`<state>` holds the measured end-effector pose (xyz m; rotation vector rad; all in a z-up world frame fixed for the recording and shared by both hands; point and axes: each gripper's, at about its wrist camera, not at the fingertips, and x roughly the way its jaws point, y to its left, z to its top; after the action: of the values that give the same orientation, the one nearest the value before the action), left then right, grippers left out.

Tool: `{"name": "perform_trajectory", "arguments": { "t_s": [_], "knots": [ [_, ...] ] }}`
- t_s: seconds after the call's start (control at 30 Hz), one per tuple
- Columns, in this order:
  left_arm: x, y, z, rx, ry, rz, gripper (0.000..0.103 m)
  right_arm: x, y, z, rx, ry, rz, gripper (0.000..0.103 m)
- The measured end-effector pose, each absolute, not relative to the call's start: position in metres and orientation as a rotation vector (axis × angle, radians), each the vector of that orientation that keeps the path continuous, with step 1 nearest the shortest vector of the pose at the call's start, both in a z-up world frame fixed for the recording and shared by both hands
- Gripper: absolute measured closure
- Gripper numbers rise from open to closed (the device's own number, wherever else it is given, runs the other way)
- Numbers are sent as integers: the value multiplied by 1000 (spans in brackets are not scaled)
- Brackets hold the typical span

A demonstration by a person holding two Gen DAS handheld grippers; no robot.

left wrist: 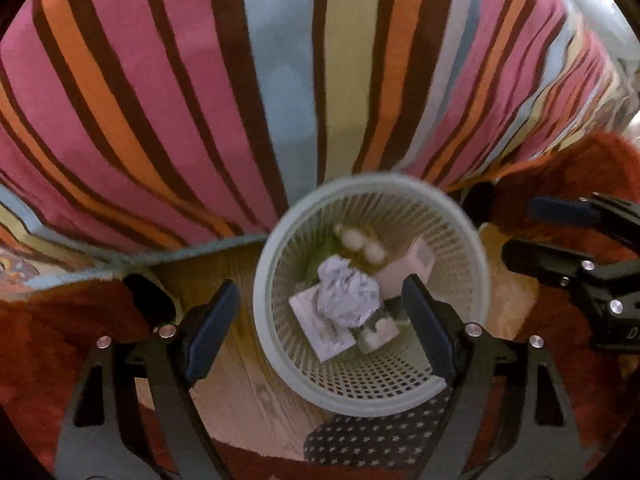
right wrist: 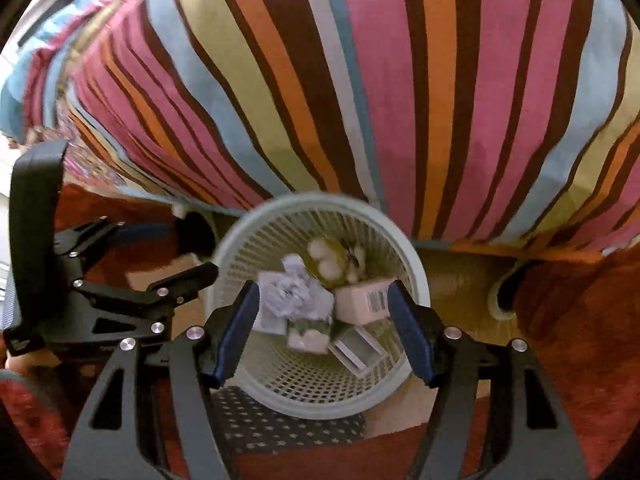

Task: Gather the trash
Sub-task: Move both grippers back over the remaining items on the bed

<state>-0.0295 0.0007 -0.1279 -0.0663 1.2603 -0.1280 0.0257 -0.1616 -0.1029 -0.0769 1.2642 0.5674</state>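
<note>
A pale green mesh wastebasket (left wrist: 360, 180) (right wrist: 320, 202) stands on the floor beside the bed, and both grippers hang above it. Inside lie a crumpled white paper ball (left wrist: 346, 296) (right wrist: 296, 292), a pink box with a barcode (left wrist: 408, 264) (right wrist: 360, 300), white cotton balls (left wrist: 360, 244) (right wrist: 324, 256) and a flat white box (left wrist: 316, 328) (right wrist: 356, 348). My left gripper (left wrist: 320, 284) (right wrist: 172, 250) is open, with nothing between its pads. My right gripper (right wrist: 323, 286) (left wrist: 536, 228) is open too and holds nothing.
A bedspread (left wrist: 240, 80) (right wrist: 400, 100) striped in pink, orange, brown and blue hangs down just behind the basket. Red carpet (left wrist: 60, 320) (right wrist: 580, 340) flanks a strip of wooden floor (left wrist: 240, 392). Dark star-patterned fabric (left wrist: 372, 432) (right wrist: 280, 428) lies at the basket's near side.
</note>
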Motion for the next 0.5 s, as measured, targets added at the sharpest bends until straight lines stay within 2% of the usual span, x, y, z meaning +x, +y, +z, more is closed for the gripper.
{"name": "perform_trajectory", "arguments": {
  "t_s": [0.13, 0.27, 0.37, 0.43, 0.5],
  "knots": [
    [-18, 5, -66, -72, 1174, -241, 22, 38, -165, -52, -19, 1168, 645, 40],
    [13, 18, 10, -13, 1012, -279, 22, 72, -171, 13, -22, 976, 655, 40],
    [58, 33, 53, 4, 911, -277, 22, 119, -173, 52, -40, 839, 610, 40],
    [94, 42, 68, 26, 859, -222, 22, 164, -168, 71, -72, 755, 539, 36],
    [138, 54, 74, 37, 834, -146, 12, 207, -159, 80, -85, 699, 485, 34]
  ]
}}
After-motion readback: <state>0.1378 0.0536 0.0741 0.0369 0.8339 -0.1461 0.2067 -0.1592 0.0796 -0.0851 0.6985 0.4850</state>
